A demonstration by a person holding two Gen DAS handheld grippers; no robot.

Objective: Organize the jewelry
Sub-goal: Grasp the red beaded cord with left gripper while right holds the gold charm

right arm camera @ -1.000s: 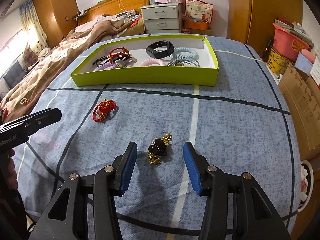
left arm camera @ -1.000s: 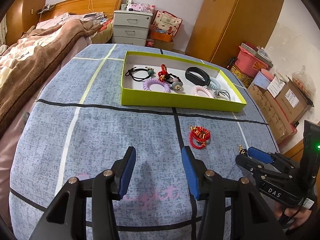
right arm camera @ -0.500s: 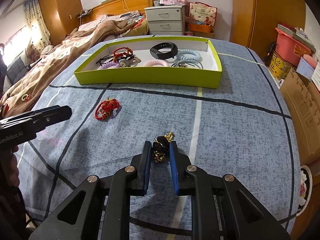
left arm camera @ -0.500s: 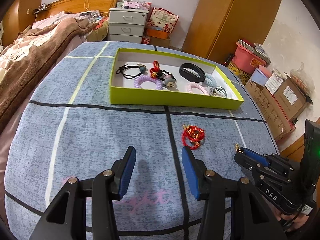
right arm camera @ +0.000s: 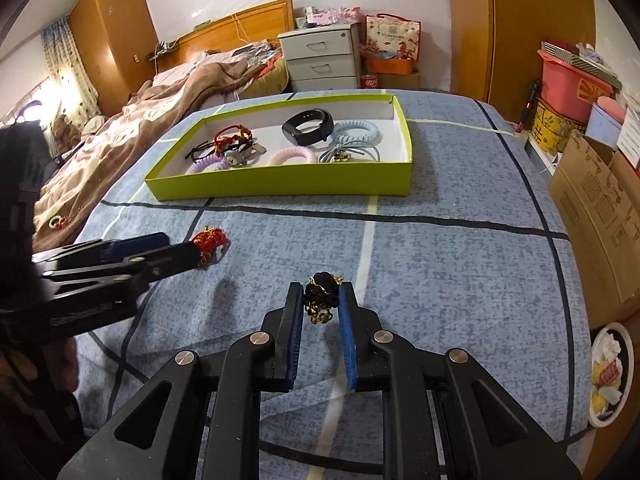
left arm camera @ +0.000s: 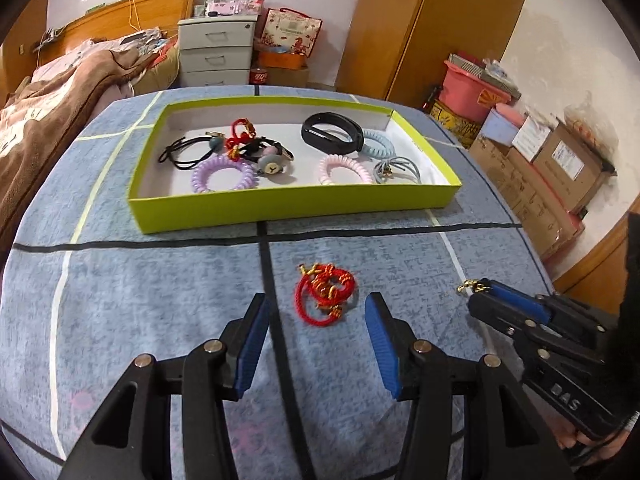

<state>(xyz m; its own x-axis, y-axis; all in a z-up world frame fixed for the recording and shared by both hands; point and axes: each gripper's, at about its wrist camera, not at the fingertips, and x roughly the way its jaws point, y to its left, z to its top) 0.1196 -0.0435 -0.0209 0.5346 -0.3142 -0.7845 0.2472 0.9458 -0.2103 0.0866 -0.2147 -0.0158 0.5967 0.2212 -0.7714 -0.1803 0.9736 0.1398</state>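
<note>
Two tools here: my right tool (right arm camera: 320, 300) pinches a knobbly black-and-gold bracelet (right arm camera: 322, 296) above the blue woven counter (right arm camera: 460, 280); my left tool (left arm camera: 316, 332) gapes wide around a red corded bracelet (left arm camera: 324, 294).

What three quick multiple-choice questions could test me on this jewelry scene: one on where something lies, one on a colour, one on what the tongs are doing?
1. Where is the red cord bracelet?
A. inside the tray
B. on the blue cloth, between the open left tongs
C. on the bed

2. What colour are the tray's outer walls?
A. lime green
B. pink
C. brown

3. What are the right tongs doing?
A. standing wide open
B. closed on the black-and-gold piece
C. reaching into the tray

Answers:
1 B: it lies on the blue cloth ahead of the left tongs, not yet gripped.
2 A: the walls show lime green.
3 B: both pads press the black-and-gold piece.
</note>
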